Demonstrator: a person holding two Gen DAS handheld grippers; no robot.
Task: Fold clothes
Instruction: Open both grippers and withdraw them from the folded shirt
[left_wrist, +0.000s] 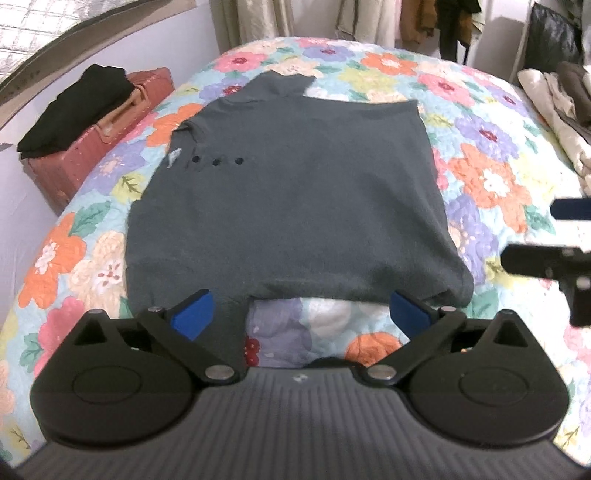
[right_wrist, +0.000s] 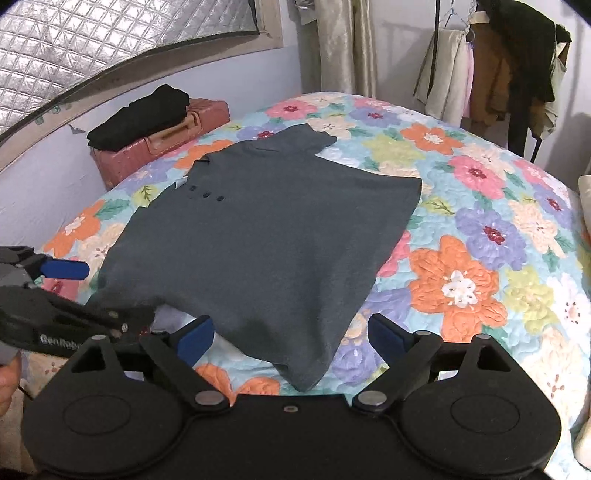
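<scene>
Bed: a floral quilted bedspread (right_wrist: 461, 280) in orange, purple and pink carries everything.
Shirt: a dark grey-green buttoned polo shirt (left_wrist: 295, 206) lies flat mid-bed, partly folded, its hem towards the grippers.
Suitcase: a pink hard-shell case (right_wrist: 162, 147), left of the shirt, bears a folded black garment (right_wrist: 140, 114).
Left gripper (left_wrist: 301, 314): jaws fully spread, empty, at the shirt's near hem.
Right gripper (right_wrist: 291, 338): jaws spread wide, holding nothing, over the shirt's near corner.
Step, as I judge: pinch both hem corners evenly and carry them towards the collar, keeping edges aligned.

Left wrist: on my left gripper (left_wrist: 301, 312), angled down, close over the shirt's (left_wrist: 295, 199) hem.
Right wrist: same, further right.
Shared: shirt, bed (left_wrist: 491, 177).
</scene>
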